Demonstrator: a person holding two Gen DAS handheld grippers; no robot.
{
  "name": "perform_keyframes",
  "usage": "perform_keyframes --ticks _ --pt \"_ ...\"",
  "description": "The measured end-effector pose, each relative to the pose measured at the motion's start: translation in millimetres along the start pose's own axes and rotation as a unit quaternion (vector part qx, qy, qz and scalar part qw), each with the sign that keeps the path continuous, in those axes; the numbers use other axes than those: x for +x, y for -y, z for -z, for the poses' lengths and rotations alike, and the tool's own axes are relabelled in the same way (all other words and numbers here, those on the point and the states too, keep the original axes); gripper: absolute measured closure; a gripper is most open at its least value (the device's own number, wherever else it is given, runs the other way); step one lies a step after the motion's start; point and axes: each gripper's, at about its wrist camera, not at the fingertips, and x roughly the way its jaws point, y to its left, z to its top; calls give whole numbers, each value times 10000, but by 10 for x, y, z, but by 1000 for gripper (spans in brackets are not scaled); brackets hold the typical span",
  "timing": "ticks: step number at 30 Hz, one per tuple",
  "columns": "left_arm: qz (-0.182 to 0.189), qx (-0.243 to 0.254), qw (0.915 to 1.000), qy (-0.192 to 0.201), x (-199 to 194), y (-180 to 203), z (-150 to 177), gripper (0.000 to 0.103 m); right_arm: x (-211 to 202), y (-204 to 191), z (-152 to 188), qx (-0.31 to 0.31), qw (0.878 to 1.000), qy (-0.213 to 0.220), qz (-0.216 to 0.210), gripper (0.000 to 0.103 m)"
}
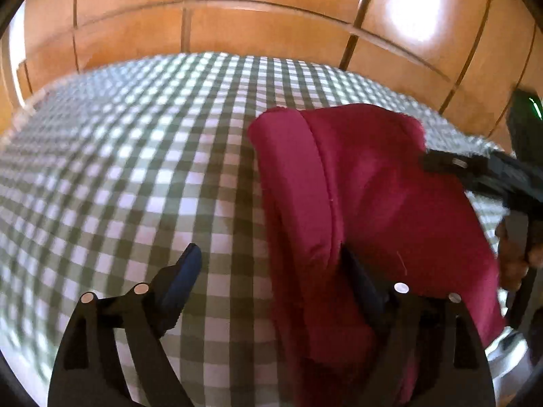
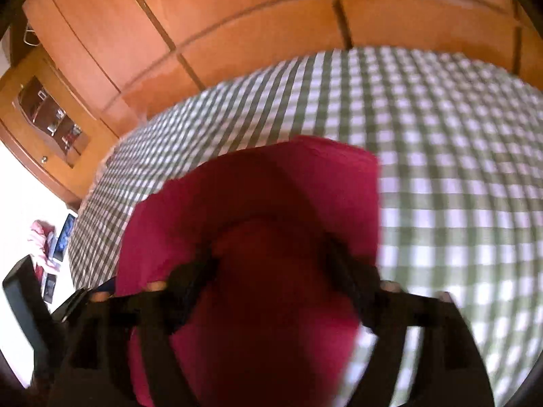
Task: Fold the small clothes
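Observation:
A dark red garment [image 1: 373, 210] lies folded on the green-and-white checked bed cover [image 1: 152, 169]. My left gripper [image 1: 271, 271] is open at the garment's left edge: its right finger rests on or in the cloth fold, its left finger [image 1: 185, 271] stands over bare cover. My right gripper [image 1: 451, 166] reaches in from the right over the garment's far right corner. In the right wrist view the garment [image 2: 271, 196] fills the space between the spread jaws of my right gripper [image 2: 271, 271]; the view is blurred.
Orange wooden wardrobe doors [image 1: 237, 27] rise behind the bed. In the right wrist view a wooden cabinet with a glass door [image 2: 51, 115] stands at the left, with clutter and a dark screen [image 2: 64, 237] on the floor beside the bed.

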Motion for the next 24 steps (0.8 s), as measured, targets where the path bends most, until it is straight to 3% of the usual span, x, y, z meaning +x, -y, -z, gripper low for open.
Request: perform_keyframes --ticks 3,7,9,11,15,17,18,20,22,24 --pt "595 -439 9971 -184 34 -189 10 18 -178 198 210 323 9985 -36 -435 10" --pt "783 -423 9959 -156 52 -199 25 19 -60 373 427 875 9878 -386 -1230 9" --pt "979 -423 9941 -184 63 -198 27 24 -51 320 455 774 9877 -336 -1319 9" --pt "1207 -556 9908 -257 74 -228 25 30 12 225 435 623 9848 -573 -1514 13" --pt "1583 -811 9837 -278 93 -302 78 40 81 56 409 432 9860 -694 -1453 38" --pt "2086 -1074 9715 -346 105 -331 119 60 24 45 400 447 9865 -618 -1450 50" --pt "2181 -1138 9686 -348 100 -321 132 60 -19 25 396 410 9876 -549 -1414 54" --pt "2226 -1068 9686 -298 72 -259 144 63 -195 36 421 297 9892 -398 -1379 57" --pt "2420 -1171 9627 -307 36 -217 127 67 -362 -6 397 185 9903 -220 -1358 59" --pt "2443 -994 9641 -299 3 -74 80 67 -549 -5 387 79 9906 -45 -1365 59"
